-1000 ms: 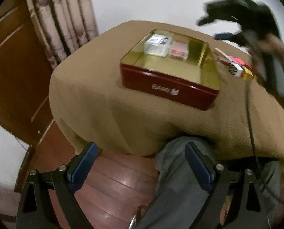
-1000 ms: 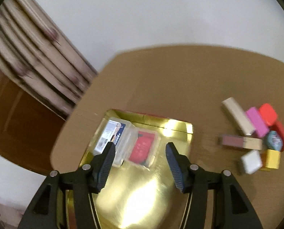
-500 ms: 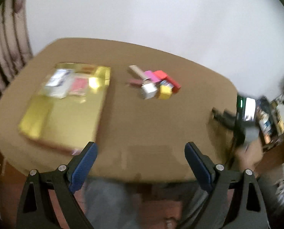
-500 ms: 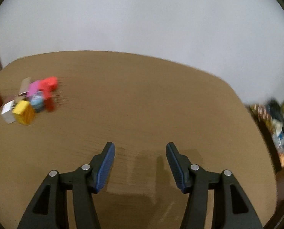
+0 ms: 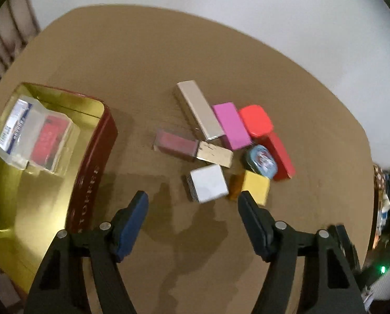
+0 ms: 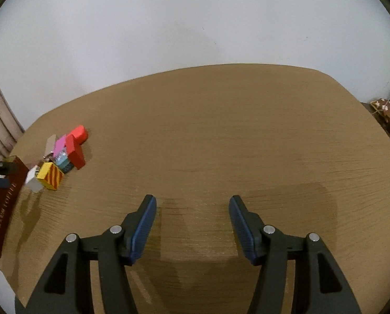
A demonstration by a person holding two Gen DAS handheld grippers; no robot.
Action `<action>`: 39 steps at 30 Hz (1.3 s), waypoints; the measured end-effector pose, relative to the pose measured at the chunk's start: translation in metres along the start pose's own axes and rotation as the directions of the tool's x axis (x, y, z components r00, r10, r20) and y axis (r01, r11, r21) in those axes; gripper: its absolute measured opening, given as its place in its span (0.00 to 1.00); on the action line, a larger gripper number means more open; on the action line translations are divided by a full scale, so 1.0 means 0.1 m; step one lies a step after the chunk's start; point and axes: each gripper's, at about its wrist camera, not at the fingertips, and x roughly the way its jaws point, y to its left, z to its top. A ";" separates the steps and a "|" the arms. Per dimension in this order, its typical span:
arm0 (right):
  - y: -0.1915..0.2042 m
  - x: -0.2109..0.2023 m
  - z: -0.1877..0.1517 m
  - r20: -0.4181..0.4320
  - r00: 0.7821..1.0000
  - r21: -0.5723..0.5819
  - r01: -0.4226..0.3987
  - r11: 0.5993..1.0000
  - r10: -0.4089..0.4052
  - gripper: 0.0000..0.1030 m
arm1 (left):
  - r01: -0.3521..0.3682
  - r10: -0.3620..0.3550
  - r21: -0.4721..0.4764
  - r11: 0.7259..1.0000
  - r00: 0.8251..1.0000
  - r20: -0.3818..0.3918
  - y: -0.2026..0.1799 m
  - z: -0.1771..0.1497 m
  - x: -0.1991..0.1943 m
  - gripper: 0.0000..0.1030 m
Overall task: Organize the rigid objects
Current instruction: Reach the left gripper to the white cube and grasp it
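Note:
A red tin with a gold inside [image 5: 95, 157] stands at the left of the brown table and holds two clear card boxes [image 5: 35, 136]. A cluster of small boxes lies mid-table: a white cube [image 5: 208, 183], a yellow box [image 5: 255, 187], a pink box [image 5: 231, 127], a red box [image 5: 280, 151] and a long beige box [image 5: 199, 110]. My left gripper [image 5: 193, 201] is open and empty, just in front of the white cube. My right gripper [image 6: 192, 206] is open and empty over bare table, far right of the cluster [image 6: 61, 154].
The tin's red wall [image 6: 4, 209] shows at the left edge of the right wrist view. A curtain [image 5: 6, 39] hangs at the far left. Clutter [image 6: 388, 107] sits beyond the table's right edge. A white wall stands behind the table.
My left gripper has swung up from below the table edge and come in close over the cluster. My right gripper has left the tin and moved right over bare table.

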 end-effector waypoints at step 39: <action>-0.27 -0.50 -0.11 -0.011 1.000 0.010 -0.011 1.000 0.011 0.61 | -0.184 0.177 0.105 0.977 0.982 0.065 0.90 0.32 -0.71 0.26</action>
